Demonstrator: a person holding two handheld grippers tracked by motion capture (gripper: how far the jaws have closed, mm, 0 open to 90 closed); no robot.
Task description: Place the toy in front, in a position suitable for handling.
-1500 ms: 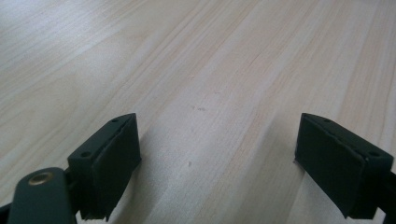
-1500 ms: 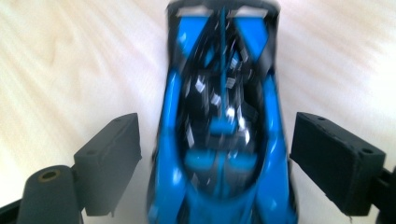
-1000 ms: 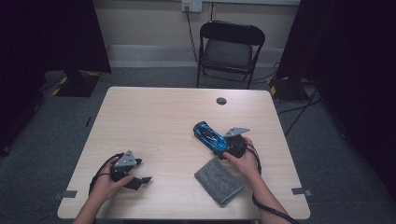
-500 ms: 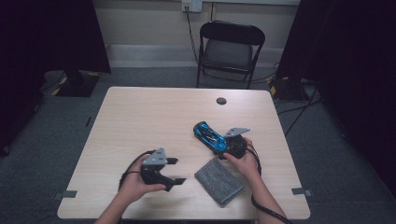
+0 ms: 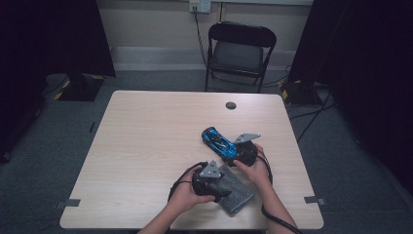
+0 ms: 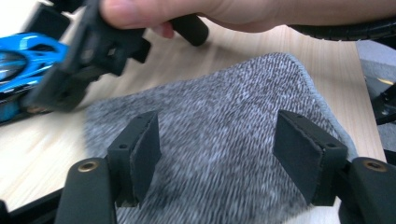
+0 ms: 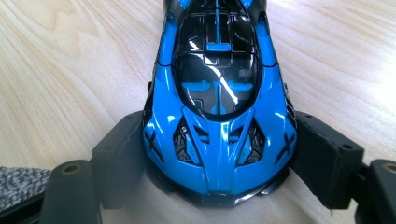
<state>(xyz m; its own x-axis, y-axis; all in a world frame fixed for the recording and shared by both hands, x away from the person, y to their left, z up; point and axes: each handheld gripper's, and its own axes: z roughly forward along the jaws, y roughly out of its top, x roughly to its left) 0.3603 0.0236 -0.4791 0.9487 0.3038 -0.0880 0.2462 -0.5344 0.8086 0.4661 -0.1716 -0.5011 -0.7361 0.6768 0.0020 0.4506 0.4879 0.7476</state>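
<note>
1. Blue toy car [image 7: 218,107] sits on the table [image 5: 146,141], pinched at one end between the two jaws of the right tool [image 7: 219,163]; both pads press against its flanks.
2. Seen from the high view, the car [image 5: 217,142] points up and to the left, away from the right tool [image 5: 238,152] behind it.
3. Just below the car lies a grey knitted cloth [image 5: 236,191], flat on the table near the person's edge.
4. Over that cloth hangs the left tool [image 6: 217,149], its jaws spread with the grey weave between them; the pads press on nothing, and the jaws have just been closing.
5. Farther from the car, a small dark round disc [image 5: 231,105] rests near the table's far edge.
6. Beyond that edge stands a black folding chair [image 5: 239,51].
</note>
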